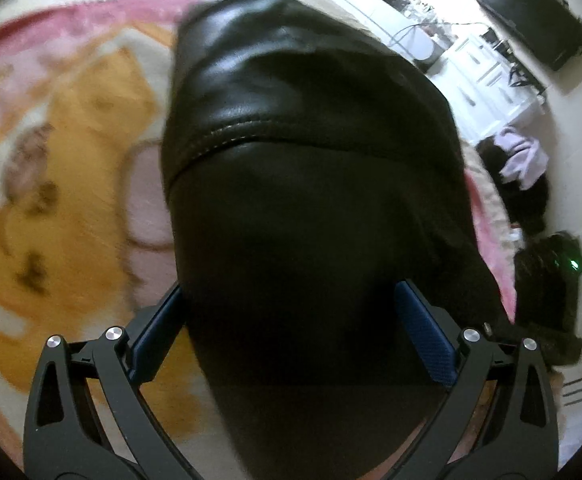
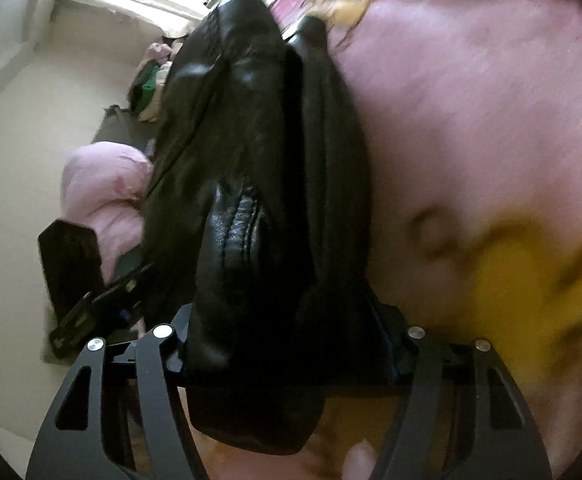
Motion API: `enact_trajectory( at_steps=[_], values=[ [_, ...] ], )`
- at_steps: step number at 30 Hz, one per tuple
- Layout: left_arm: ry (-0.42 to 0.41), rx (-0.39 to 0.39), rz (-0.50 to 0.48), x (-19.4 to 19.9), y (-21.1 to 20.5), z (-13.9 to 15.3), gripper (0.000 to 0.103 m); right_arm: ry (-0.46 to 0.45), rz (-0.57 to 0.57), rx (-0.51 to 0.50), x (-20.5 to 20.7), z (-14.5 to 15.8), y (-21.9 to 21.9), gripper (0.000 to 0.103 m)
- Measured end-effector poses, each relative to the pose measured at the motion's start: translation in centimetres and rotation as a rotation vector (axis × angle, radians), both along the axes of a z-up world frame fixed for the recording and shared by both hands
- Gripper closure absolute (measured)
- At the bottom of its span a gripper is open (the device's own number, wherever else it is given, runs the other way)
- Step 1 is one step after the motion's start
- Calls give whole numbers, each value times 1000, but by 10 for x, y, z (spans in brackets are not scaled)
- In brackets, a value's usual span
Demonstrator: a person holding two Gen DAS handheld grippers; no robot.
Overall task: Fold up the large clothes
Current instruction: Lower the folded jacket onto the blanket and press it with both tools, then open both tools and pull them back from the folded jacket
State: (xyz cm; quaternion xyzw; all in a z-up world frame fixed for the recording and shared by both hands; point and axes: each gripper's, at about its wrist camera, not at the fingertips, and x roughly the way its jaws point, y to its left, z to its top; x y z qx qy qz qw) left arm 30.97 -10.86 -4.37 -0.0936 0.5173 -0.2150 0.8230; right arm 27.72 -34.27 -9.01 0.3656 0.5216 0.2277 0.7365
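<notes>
The left tool (image 1: 291,336) holds a black leather jacket (image 1: 299,128) between its blue pads (image 1: 425,332), the garment running straight ahead of it over a pink and orange blanket (image 1: 71,128), open to its left. The right tool (image 2: 287,340) grips a bunched fold of jacket (image 2: 251,184), stretching forward, blanket (image 2: 471,112) on its right, bare floor (image 2: 19,160) on its left.

Black leather jacket (image 1: 303,92); pink, orange, cream cartoon-print blanket (image 1: 71,128); blue-padded fingers (image 1: 425,332).

Jacket (image 1: 307,200) sits between my left gripper's (image 1: 291,340) fingers, over the blanket (image 1: 71,160). Ahead-right of my left gripper lies a clothes pile (image 1: 519,172) on the floor.
</notes>
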Motion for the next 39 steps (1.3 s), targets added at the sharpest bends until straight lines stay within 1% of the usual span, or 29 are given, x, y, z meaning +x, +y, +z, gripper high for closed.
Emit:
enact_trajectory(
  at_steps=[1, 2, 3, 4, 5, 6, 7, 9, 13, 16, 18, 19, 21, 22, 23, 24, 25, 27, 29, 30, 31, 32, 34, 36, 37, 39],
  values=[
    [-20, 37, 5, 0, 4, 3, 8, 7, 11, -18, -1, -1, 15, 41],
    [-29, 61, 6, 0, 8, 3, 8, -3, 14, -91, -2, 3, 26, 38],
    [-21, 64, 6, -1, 11, 1, 8, -15, 20, -144, 1, 7, 32, 36],
    [-15, 56, 13, -2, 14, 0, 8, -35, 30, -220, 3, 14, 38, 28],
    [-24, 50, 16, -4, 16, 0, 8, -44, 30, -273, 5, 18, 39, 17],
    [-34, 51, 11, -6, 15, 0, 8, -45, 26, -317, 6, 22, 38, 13],
    [-43, 57, 4, -8, 13, 0, 8, -49, 17, -344, 5, 27, 35, 12],
    [-69, 76, -3, -14, 10, 2, 8, -71, 24, -364, 3, 37, 28, 11],
    [-78, 70, -5, -15, 9, 4, 8, -181, -11, -432, -3, 60, 19, 11],
    [-83, 84, -2, -17, 11, 4, 8, -273, -40, -514, -8, 77, 19, 11],
    [-94, 95, -5, -20, 11, 5, 8, -331, -85, -508, -10, 88, 13, 11],
    [-98, 99, -7, -20, 10, 5, 8, -351, -106, -504, -12, 87, 4, 11],
    [-107, 110, -11, -22, 9, 7, 8, -386, -138, -509, -13, 92, 0, 13],
    [-109, 115, -12, -22, 9, 7, 8, -408, -142, -507, -10, 96, 2, 30],
    [-113, 121, -13, -24, 8, 8, 8, -423, -142, -504, -11, 99, -1, 54],
    [-116, 125, -13, -24, 9, 8, 8, -439, -140, -508, -7, 102, 1, 60],
    [-120, 130, -15, -25, 9, 8, 8, -454, -138, -519, -7, 103, 6, 62],
    [-133, 144, -19, -28, 8, 9, 8, -489, -113, -544, -1, 106, 18, 62],
    [-147, 161, -26, -32, 5, 9, 8, -503, -75, -601, 15, 107, 33, 62],
    [-155, 171, -29, -34, 4, 9, 8, -470, -46, -617, 27, 99, 40, 62],
    [-160, 176, -31, -36, 4, 9, 8, -416, -28, -629, 34, 89, 44, 59],
    [-165, 180, -33, -38, 4, 9, 8, -346, -23, -649, 43, 76, 46, 58],
    [-170, 178, -45, -41, 4, 9, 8, -246, -28, -662, 57, 50, 45, 59],
    [-168, 191, -57, -46, 1, 8, 8, -240, -43, -660, 57, 43, 43, 59],
    [-178, 195, -58, -48, 1, 9, 8, -260, -53, -647, 53, 48, 41, 59],
    [-207, 187, -50, -56, 5, 14, 9, -296, -61, -639, 41, 61, 39, 56]
  ],
)
